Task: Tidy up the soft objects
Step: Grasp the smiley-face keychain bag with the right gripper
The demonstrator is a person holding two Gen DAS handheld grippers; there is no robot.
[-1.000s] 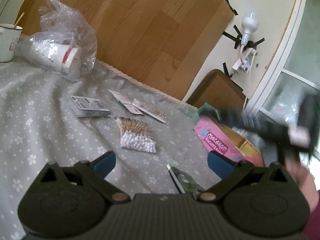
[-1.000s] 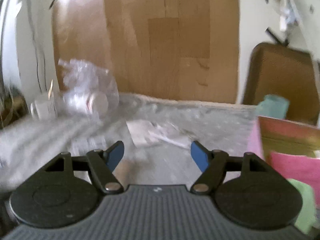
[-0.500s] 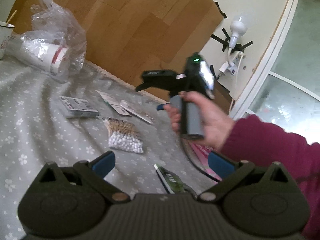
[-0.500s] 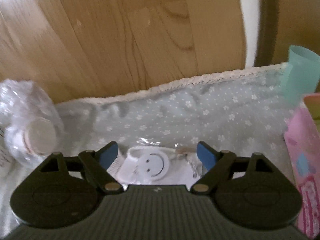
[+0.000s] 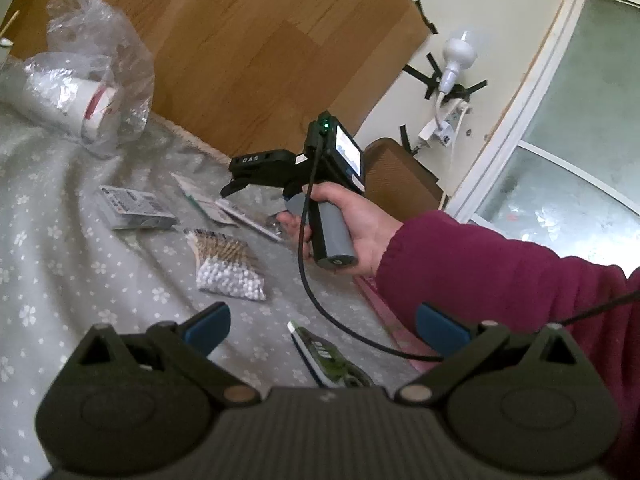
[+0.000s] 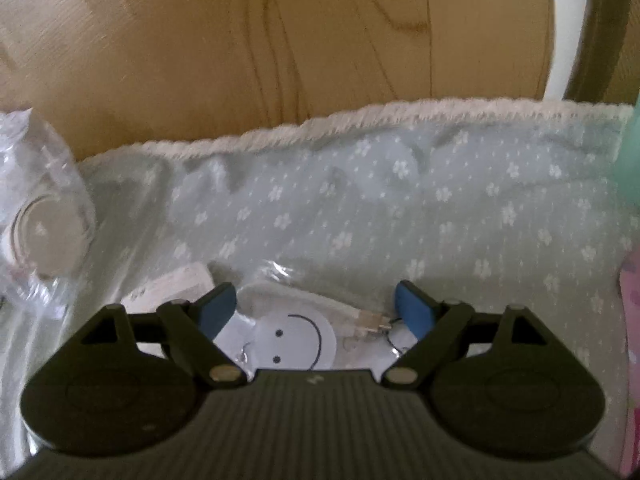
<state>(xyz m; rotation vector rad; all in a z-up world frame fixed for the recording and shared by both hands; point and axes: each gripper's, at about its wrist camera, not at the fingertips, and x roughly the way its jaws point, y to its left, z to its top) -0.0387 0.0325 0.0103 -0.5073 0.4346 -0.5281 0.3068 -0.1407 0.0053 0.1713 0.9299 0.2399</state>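
Clear-wrapped smiley packet [image 6: 294, 340] lies half hidden behind the spread right hand-held gripper [image 6: 316, 306]

smiley packet [image 6: 294, 340]: lower part hidden behind gripper body
green packet [image 5: 326, 360]: near end hidden likewise
teal cup [image 6: 632, 160]: cut by right edge
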